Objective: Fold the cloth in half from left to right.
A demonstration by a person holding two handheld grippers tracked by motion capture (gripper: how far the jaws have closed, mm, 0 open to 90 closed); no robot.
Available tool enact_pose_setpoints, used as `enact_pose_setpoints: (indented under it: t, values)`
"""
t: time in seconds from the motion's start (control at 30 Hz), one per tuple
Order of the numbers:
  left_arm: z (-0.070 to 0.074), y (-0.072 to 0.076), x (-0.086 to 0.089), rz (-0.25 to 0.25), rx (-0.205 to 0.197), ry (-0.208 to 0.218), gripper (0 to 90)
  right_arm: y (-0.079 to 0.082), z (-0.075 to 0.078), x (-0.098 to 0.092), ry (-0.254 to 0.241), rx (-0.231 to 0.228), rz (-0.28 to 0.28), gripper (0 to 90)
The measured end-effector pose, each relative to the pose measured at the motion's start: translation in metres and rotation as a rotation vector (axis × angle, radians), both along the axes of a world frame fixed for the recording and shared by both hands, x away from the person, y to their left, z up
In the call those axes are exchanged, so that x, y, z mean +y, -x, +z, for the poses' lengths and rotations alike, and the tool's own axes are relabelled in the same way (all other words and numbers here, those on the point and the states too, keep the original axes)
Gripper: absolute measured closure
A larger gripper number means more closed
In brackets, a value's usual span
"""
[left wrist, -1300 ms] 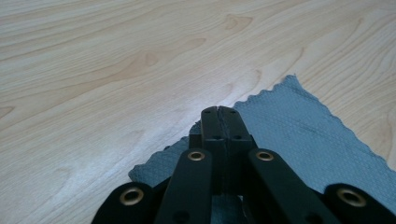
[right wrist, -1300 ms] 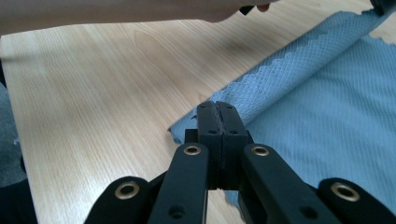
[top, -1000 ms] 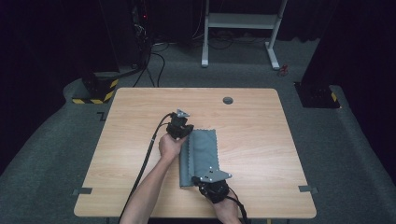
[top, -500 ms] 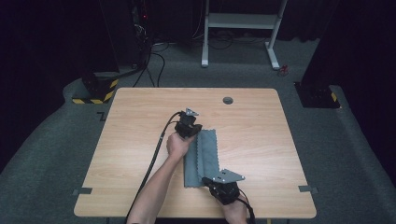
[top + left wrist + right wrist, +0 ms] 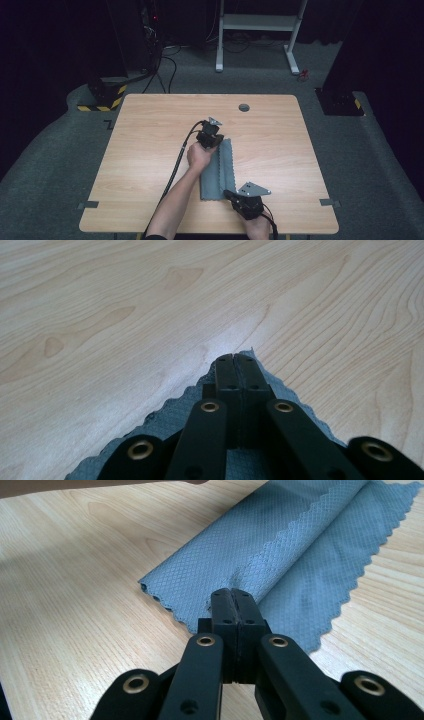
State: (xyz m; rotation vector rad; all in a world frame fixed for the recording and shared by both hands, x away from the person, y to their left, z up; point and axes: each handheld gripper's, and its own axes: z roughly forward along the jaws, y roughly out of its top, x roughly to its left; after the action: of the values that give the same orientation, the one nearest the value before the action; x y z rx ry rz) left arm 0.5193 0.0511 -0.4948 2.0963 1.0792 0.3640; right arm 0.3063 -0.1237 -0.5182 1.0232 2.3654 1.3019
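Both grippers are pinching a corner of the folded grey cloth (image 5: 218,170), which lies in the middle of the desk (image 5: 150,130) toward its near edge, and a thin hold like that could slip, letting the fold spring open or drag crooked. The left gripper (image 5: 234,360) reaches forward to the far corner on an outstretched forearm. The right gripper (image 5: 233,596) sits low by the desk's near edge, jaws pressed together on the near corner's scalloped hem.

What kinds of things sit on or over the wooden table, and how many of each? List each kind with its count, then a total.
Grey cloth: 1
Black tongs: 2, left tongs and right tongs
Round grey cap in the table: 1, the cap
Total: 4
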Motion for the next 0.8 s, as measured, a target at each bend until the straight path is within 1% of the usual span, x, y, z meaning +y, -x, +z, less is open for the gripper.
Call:
enact_pose_setpoints:
  t: [0.07,0.1,0.2,0.23,0.33,0.4,0.47,0.5,0.53,0.6,0.63,0.67,0.7,0.73,0.77,0.8]
  values:
    - [-0.001,-0.001,-0.004,-0.002,-0.004,0.0,90.0,0.0,0.001,-0.002,0.007,-0.007,-0.008,90.0]
    - [-0.001,-0.001,-0.005,-0.007,-0.008,-0.012,89.9,0.0,0.002,-0.004,0.013,-0.016,-0.011,90.0]
    - [-0.005,-0.002,-0.009,-0.012,-0.007,-0.019,89.9,-0.001,0.002,-0.008,0.02,0.001,-0.026,90.0]
    - [-0.006,-0.002,-0.01,-0.012,-0.004,-0.015,89.9,-0.002,0.001,-0.009,0.026,0.007,-0.028,90.0]
    - [-0.007,-0.003,-0.013,-0.015,0.005,-0.014,89.9,-0.001,0.001,-0.008,0.065,0.006,-0.034,90.0]
    - [-0.007,-0.005,-0.014,-0.014,0.018,-0.025,89.9,-0.001,0.003,-0.005,0.1,-0.003,-0.033,90.0]
    - [-0.007,-0.005,-0.015,-0.014,0.012,-0.028,89.9,0.001,0.005,-0.003,0.125,-0.02,-0.039,89.9]
    - [-0.008,-0.005,-0.015,-0.016,0.012,-0.034,89.9,0.001,0.005,-0.004,0.13,-0.023,-0.041,89.9]
    - [-0.009,-0.005,-0.015,-0.02,0.014,-0.042,89.9,0.001,0.005,-0.004,0.128,-0.016,-0.045,89.8]
    - [-0.01,-0.006,-0.016,-0.011,0.018,-0.034,89.5,0.0,0.003,-0.005,0.129,-0.007,-0.051,89.4]
    - [-0.01,-0.006,-0.016,-0.01,0.014,-0.035,89.2,0.0,0.001,-0.005,0.132,-0.01,-0.055,88.9]
    - [-0.01,-0.006,-0.017,0.004,0.013,-0.026,86.9,0.0,0.001,-0.006,0.132,-0.008,-0.059,87.8]
    - [-0.01,-0.006,-0.016,0.013,0.006,-0.017,76.2,0.001,0.0,-0.006,0.143,-0.008,-0.066,83.4]
    - [-0.008,-0.006,-0.015,0.007,0.0,-0.002,67.3,0.002,0.001,-0.005,0.166,-0.022,-0.075,81.7]
    - [-0.005,-0.006,-0.014,0.006,-0.006,0.012,61.7,0.003,0.002,-0.005,0.186,-0.041,-0.079,80.2]
    - [-0.001,-0.004,-0.012,0.001,-0.011,0.025,57.8,0.003,0.005,-0.006,0.189,-0.053,-0.089,79.0]
